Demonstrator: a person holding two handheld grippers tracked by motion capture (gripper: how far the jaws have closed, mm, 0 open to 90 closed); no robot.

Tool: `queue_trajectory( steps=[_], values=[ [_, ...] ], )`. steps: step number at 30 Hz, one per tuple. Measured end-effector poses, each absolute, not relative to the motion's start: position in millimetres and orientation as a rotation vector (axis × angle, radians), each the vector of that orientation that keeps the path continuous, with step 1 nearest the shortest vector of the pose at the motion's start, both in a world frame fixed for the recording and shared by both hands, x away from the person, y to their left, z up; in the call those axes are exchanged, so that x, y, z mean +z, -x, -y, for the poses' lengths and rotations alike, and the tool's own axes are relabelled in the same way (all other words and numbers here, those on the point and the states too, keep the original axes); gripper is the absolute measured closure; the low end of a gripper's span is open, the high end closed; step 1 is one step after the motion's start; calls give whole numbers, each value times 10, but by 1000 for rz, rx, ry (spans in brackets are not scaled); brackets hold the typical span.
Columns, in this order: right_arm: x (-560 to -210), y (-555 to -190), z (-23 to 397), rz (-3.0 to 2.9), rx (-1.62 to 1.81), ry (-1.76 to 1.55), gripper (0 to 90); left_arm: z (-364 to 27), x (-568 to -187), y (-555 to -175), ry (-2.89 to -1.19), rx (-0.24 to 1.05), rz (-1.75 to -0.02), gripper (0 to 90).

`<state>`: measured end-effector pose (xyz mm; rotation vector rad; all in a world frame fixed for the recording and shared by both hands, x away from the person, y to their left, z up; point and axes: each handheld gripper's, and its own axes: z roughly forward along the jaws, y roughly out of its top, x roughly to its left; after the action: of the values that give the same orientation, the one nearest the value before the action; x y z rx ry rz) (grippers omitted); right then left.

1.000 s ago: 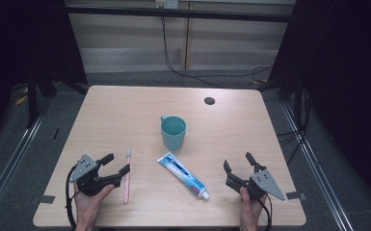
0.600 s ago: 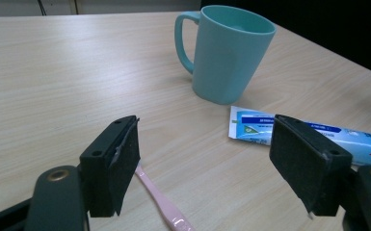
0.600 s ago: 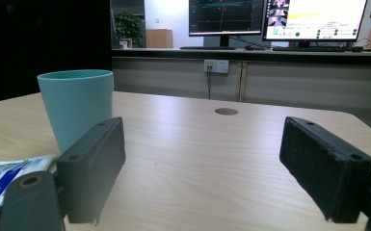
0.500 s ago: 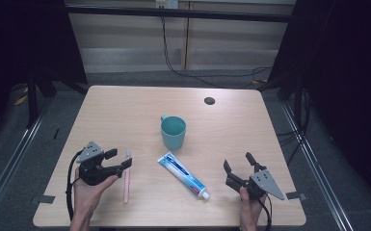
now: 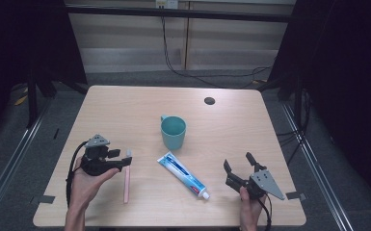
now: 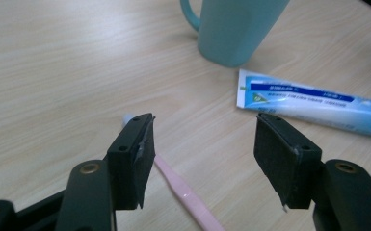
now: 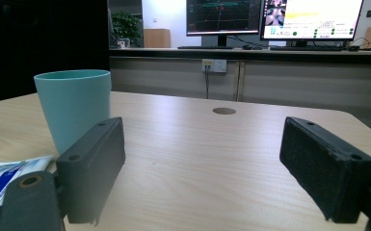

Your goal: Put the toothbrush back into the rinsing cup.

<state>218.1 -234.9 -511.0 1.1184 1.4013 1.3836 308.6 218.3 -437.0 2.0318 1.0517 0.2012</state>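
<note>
High view: the left gripper (image 5: 121,160) is held above the near-left part of the table (image 5: 125,110), with its jaws parted around the head end of the pink toothbrush (image 5: 126,179). The jaws have just been closing, yet the pads are not seen to press on the brush, so the gripper is read as open. In the left gripper view the toothbrush (image 6: 183,192) is seen lying flat on the wood between the two black jaws, close under the left-hand one, with its white bristled tip hidden partly behind that jaw and its handle running back toward the camera. Just beyond the right-hand jaw the toothpaste tube (image 6: 313,103) is seen lying flat, apart from the brush. Farther off, past the tube's flat end, the teal mug (image 6: 236,29) is seen standing upright, its handle turned away from the tube.

The right gripper (image 5: 240,168) is held low at the near-right part of the table, its jaws spread wide with nothing between them. From it the tube's capped end (image 5: 203,194) is found just beside, to its left. In the right gripper view bare wood is seen between the jaws, the mug (image 7: 73,106) is seen farther off beyond the left-hand jaw, and a round dark grommet (image 7: 224,110) is seen near the table's far edge.
</note>
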Motion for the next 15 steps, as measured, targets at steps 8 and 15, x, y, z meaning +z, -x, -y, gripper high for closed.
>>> queue_trajectory(
  steps=[8,15],
  values=[
    [-5110,-2178,2353,-1407,1393,-1115,153,-2153,-4274,-3167,-2126,145,-1136,451],
    [-5108,-2177,2347,-1409,1388,-1118,153,-2139,-4233,-3237,-2226,80,-1183,503]
  ],
)
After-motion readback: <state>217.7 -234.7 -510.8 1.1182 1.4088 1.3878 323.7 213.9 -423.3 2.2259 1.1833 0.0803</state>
